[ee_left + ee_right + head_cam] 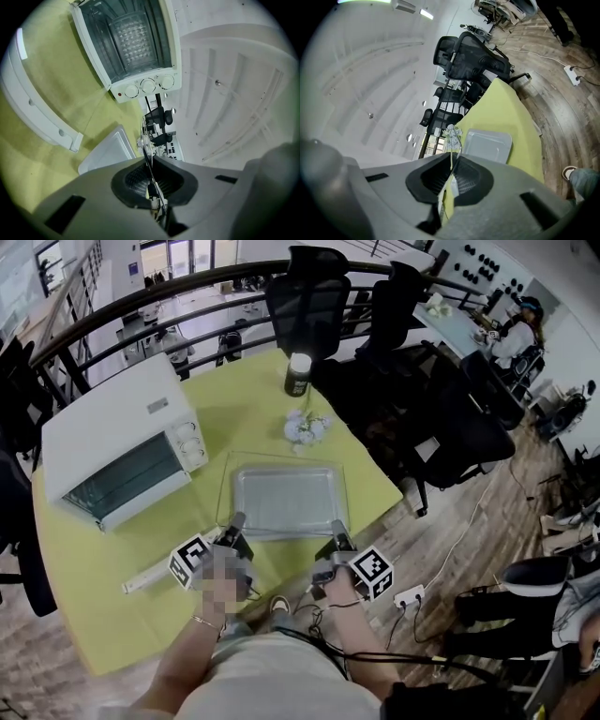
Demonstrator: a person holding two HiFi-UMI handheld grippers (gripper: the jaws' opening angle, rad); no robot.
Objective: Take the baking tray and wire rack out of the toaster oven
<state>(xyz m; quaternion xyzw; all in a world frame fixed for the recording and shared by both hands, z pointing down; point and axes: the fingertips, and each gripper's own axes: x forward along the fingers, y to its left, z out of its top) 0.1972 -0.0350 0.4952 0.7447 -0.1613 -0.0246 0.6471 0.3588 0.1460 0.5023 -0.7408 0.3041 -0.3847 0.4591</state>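
**A:** Where are the tray and the rack?

**B:** Both are out of the oven [122,451], which stands well apart to the left with its door closed. The tray [284,498] lies in the middle of the surface [84,615], inside the wire outline of the rack [224,488]. I can't tell whether the tray sits on the rack or under it, or whether the rack's far edge is down yet.

**A:** What could go wrong from here?

**B:** The rack seems to be held only along its near edge, by a thin wire. If that wire twists in the pads, the far side could dip. A tray riding on it would then slide toward the flowers [307,427] and the bottle [298,374] beyond. If the rack isn't lying flat when it's let go, it would drop and clatter.

**A:** And the tongs?

**B:** The left tongs [236,519] and the right tongs [337,526] are both pressed together. Each has a thin wire running out from between its jaws, which looks like the rack's near edge. Neither touches the tray itself.
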